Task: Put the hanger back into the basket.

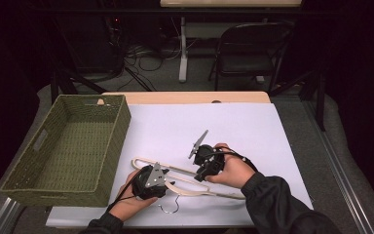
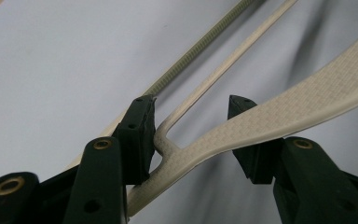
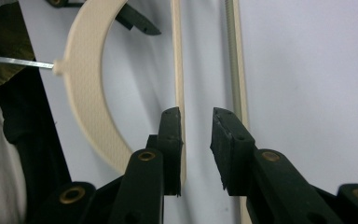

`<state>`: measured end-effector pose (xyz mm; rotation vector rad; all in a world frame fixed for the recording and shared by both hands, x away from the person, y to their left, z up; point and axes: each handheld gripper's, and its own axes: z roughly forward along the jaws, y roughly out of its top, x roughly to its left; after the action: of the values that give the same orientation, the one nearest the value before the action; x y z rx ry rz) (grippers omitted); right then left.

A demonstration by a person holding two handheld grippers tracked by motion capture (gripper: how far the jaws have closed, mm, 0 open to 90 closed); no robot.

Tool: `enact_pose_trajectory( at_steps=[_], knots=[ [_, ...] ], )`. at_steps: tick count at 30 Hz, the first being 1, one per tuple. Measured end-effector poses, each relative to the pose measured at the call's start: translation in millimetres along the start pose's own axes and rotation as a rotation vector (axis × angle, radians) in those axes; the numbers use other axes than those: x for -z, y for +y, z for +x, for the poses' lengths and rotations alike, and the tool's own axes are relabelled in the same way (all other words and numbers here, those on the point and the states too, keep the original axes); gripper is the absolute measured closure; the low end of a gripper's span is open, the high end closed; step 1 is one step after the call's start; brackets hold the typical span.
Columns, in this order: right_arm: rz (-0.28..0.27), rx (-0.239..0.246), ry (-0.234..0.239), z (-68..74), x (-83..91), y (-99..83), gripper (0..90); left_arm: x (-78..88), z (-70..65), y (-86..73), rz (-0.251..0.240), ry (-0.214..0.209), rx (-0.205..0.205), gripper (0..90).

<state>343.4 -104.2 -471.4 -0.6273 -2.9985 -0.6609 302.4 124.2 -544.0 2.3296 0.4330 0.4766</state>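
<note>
A cream clothes hanger (image 1: 187, 179) lies flat on the white tabletop (image 1: 233, 126), low and centre in the high view, its metal hook (image 1: 169, 207) pointing toward the bottom edge; a green woven basket (image 1: 108, 151) sits at the left of the frame, just beside the hanger's end; the left tool (image 2: 191, 135) stands about half open around the hanger's fork, one pad touching it, the other pad beside the broad arm; the right tool (image 3: 196, 140) is partly open with bare tabletop in its gap, one pad just beside the thin bar (image 3: 178, 56), holding nothing.
</note>
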Motion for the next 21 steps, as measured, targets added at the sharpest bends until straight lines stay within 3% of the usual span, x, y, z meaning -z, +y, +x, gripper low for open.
enact_pose_trajectory(
  at_steps=[5,8,18,21],
  knots=[
    [0.006,0.009,-0.016,5.3,5.0,-16.3,68.8,-0.2,0.2,0.2,0.003,-0.003,0.006,52.3],
    [-0.005,0.003,0.005,10.8,6.3,-29.4,61.2,-0.4,1.1,0.9,0.007,-0.009,0.009,52.1],
    [0.012,0.062,-0.034,27.5,-11.0,-40.0,52.8,-0.8,2.8,5.3,0.028,-0.021,0.022,52.2],
    [-0.001,0.086,-0.070,28.1,-15.8,-38.2,52.3,-1.5,3.0,5.9,0.034,-0.027,0.021,52.2]
  ],
)
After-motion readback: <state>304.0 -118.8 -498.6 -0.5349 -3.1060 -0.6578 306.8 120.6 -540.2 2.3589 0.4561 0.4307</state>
